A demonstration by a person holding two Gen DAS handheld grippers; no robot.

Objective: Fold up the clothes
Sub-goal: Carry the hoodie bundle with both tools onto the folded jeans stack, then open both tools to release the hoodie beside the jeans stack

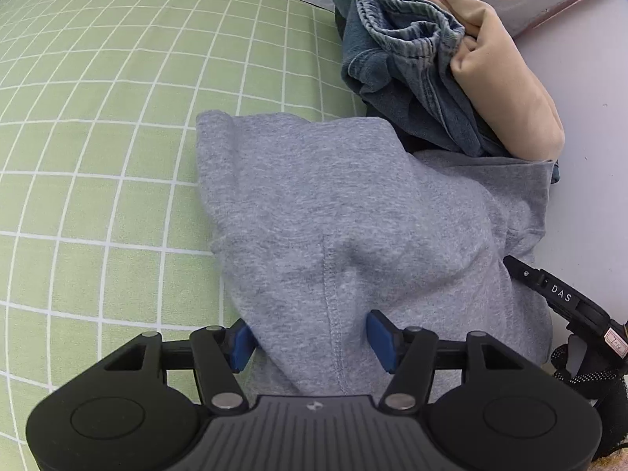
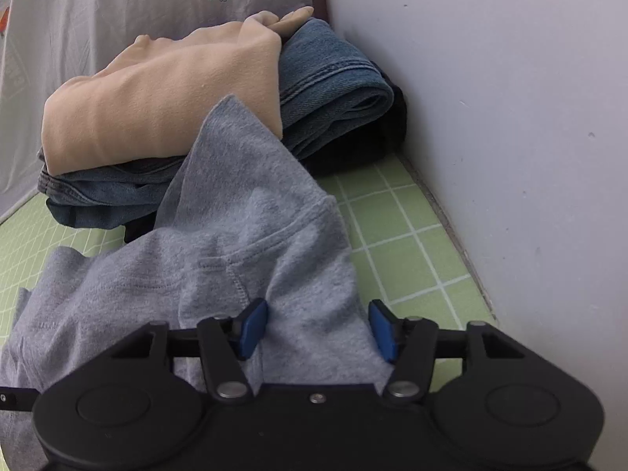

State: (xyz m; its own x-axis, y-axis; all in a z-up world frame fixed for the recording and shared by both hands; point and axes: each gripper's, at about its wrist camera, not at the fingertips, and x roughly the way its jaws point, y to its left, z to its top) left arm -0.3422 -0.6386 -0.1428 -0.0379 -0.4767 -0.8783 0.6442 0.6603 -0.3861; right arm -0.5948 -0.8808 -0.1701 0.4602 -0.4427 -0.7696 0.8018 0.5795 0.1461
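While both jaws gape, grey garment [image 1: 337,212] lies between.

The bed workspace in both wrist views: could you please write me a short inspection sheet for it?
Surface: green checked sheet, bare on the left side, visible along the wall in the right wrist view.
Job's things: grey sweatshirt rumpled in front of both grippers; a stack behind it, beige garment on top of folded jeans, something dark underneath.
Clutter: nothing seen.
Grippers: left gripper open, grey fabric between its blue pads; right gripper open, likewise astride the sweatshirt.
Cables: nothing seen; a black strap shows at the left wrist view's right edge.
Surroundings: white wall on the right; carrot-print cloth behind the stack.
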